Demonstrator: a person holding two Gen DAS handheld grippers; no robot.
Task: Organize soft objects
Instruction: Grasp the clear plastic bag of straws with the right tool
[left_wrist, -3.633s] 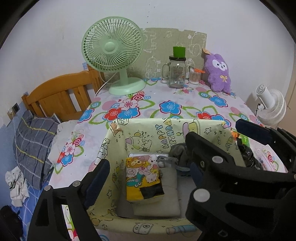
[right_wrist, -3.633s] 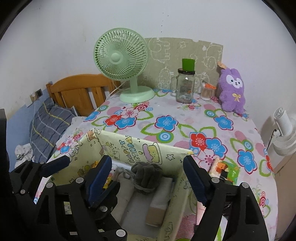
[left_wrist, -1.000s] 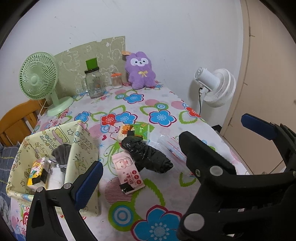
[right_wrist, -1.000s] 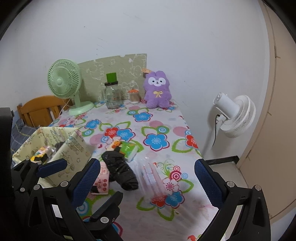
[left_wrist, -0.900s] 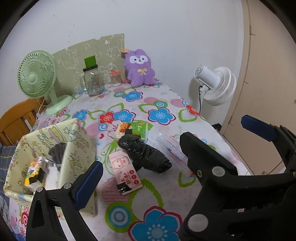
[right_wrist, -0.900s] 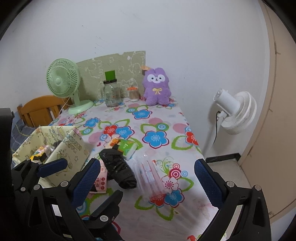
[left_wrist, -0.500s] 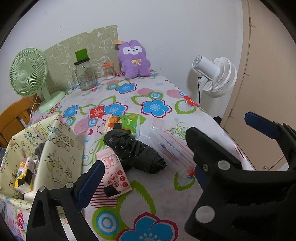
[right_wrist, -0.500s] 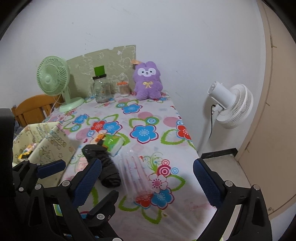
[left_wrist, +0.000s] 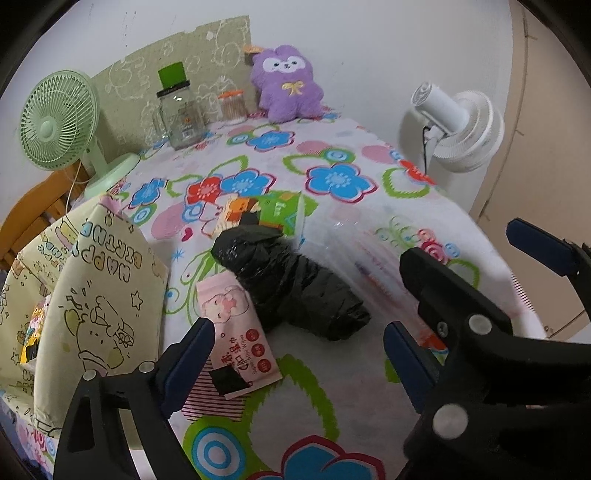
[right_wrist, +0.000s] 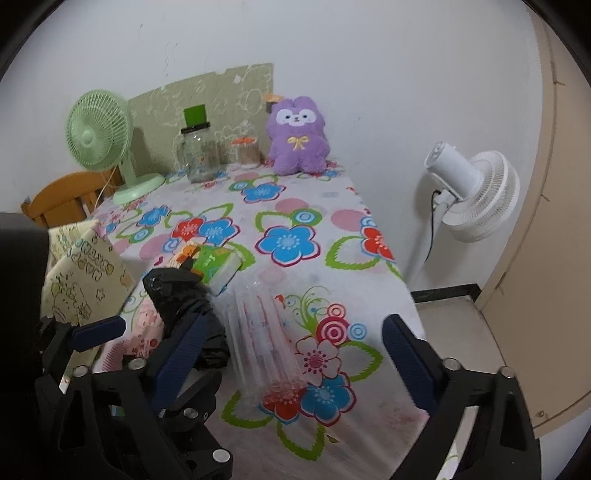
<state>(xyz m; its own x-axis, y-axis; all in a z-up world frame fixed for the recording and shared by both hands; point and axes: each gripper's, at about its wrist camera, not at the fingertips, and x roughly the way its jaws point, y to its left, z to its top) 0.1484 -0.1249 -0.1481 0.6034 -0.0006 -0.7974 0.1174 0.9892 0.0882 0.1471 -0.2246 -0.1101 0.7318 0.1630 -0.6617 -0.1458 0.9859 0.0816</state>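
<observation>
A black plastic-wrapped bundle (left_wrist: 291, 284) lies mid-table, between a green tissue pack (left_wrist: 277, 214) behind it and a pink wipes pack (left_wrist: 236, 332) in front. My left gripper (left_wrist: 295, 354) hovers over the near end of the pink pack. Its jaws are closing and press on nothing. My right gripper (right_wrist: 295, 349) hangs above a clear plastic pack (right_wrist: 266, 339) just right of the bundle (right_wrist: 177, 299). Its jaws are also closing, and the pads touch nothing. A yellow-green fabric box (left_wrist: 99, 280) stands at the left with small packs inside.
A purple plush (left_wrist: 286, 85), a glass jar (left_wrist: 181, 110), a small swab jar (left_wrist: 232, 107) and a green fan (left_wrist: 59, 118) line the far edge of the table. A white floor fan (right_wrist: 469, 192) stands beyond the right edge. A wooden chair back (right_wrist: 66, 195) is at the left.
Both grippers swung from above the fabric box to the loose items on the right. Over the last second they sank closer to the table and their jaws narrowed a little.
</observation>
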